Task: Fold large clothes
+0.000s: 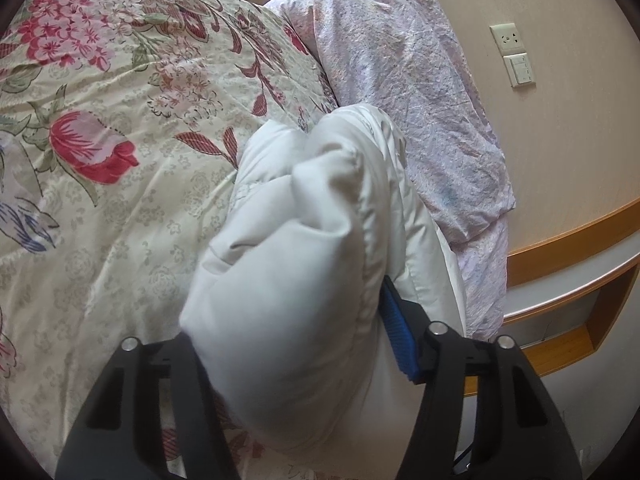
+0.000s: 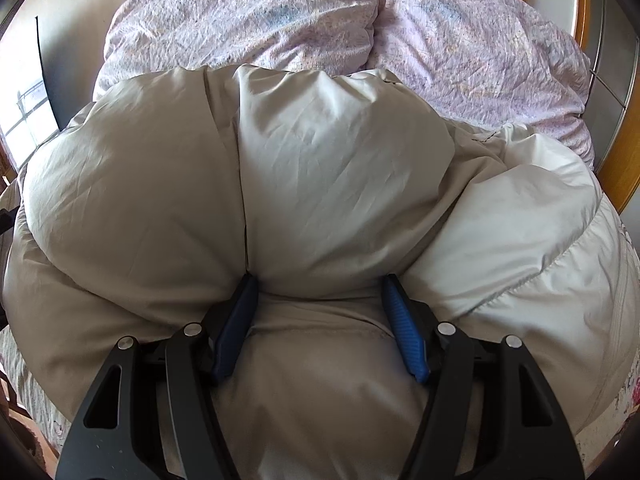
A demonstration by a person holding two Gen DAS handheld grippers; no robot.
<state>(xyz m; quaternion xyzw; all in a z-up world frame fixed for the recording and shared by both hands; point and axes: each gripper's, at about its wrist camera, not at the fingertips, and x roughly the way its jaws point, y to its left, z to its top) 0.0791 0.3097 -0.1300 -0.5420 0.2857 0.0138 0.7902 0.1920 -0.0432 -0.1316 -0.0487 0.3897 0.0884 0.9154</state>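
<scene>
A puffy white padded jacket lies bunched on the bed. In the left wrist view a thick roll of it fills my left gripper. The right blue pad presses into the fabric, and the other pad is buried under it. In the right wrist view the same jacket looks grey-white and spreads wide, with quilted panels bulging up. My right gripper is shut on a fat fold of it, and both blue pads dig into the padding.
A cream quilt with red flowers covers the bed to the left. Lilac pillows lie beyond the jacket against the wall. A wooden-edged shelf runs along the right, below a wall socket.
</scene>
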